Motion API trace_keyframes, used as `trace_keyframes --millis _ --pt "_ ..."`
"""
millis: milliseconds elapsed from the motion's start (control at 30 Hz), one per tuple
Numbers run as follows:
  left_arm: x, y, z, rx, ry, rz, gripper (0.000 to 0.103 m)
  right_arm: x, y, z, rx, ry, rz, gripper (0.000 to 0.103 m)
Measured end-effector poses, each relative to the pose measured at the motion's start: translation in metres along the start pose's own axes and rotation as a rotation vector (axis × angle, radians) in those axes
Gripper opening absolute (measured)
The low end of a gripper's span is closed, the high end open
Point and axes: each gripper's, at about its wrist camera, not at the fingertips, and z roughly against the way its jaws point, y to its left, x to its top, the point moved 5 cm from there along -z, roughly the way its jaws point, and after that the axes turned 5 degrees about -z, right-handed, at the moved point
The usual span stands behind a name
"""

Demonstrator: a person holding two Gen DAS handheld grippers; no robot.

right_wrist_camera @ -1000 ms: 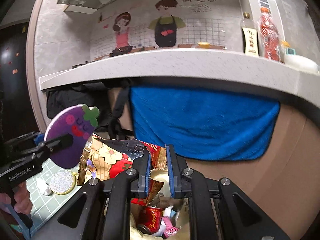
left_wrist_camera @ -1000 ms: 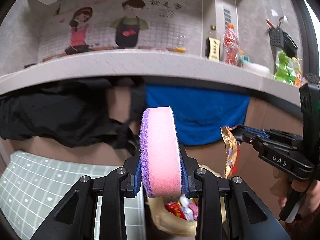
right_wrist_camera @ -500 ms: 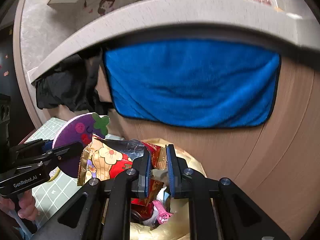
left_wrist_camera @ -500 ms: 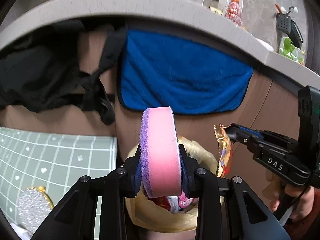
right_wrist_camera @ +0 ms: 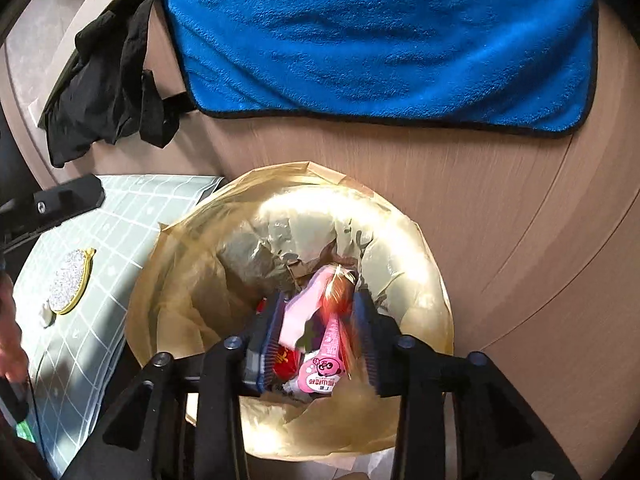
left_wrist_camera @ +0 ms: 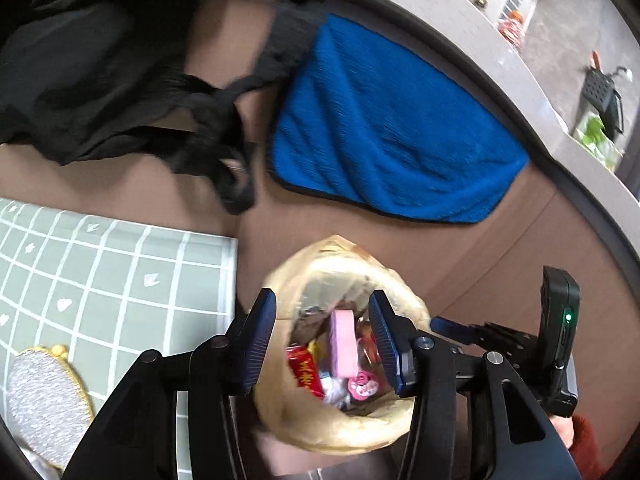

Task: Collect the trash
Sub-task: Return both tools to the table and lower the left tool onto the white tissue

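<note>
left gripper: jaws just opened, nothing pressed | right gripper: jaws just opened, nothing gripped | pink rectangular sponge: lower centre, among wrappers inside yellow plastic-lined trash bin | shiny snack wrapper: inside bin

We are looking down into the lined bin, which is standing against the cabinet front. A sponge, a can and wrappers are lying inside it, the can left of the sponge. A towel is hanging on the cabinet front above the bin, with a dark cloth hanging to its left. A mat is lying left of the bin, carrying a scrubber pad.
</note>
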Motion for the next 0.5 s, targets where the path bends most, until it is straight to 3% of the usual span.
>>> trace_keyframes --millis 233,500 --pt "-0.001 0.033 0.050 0.081 -0.056 0.003 0.049 0.005 0.014 0.017 0.020 -0.020 -0.014 0.038" --pt "-0.007 0.087 0.154 0.228 -0.175 -0.004 0.049 0.018 0.105 0.061 0.177 -0.194 0.092 0.038"
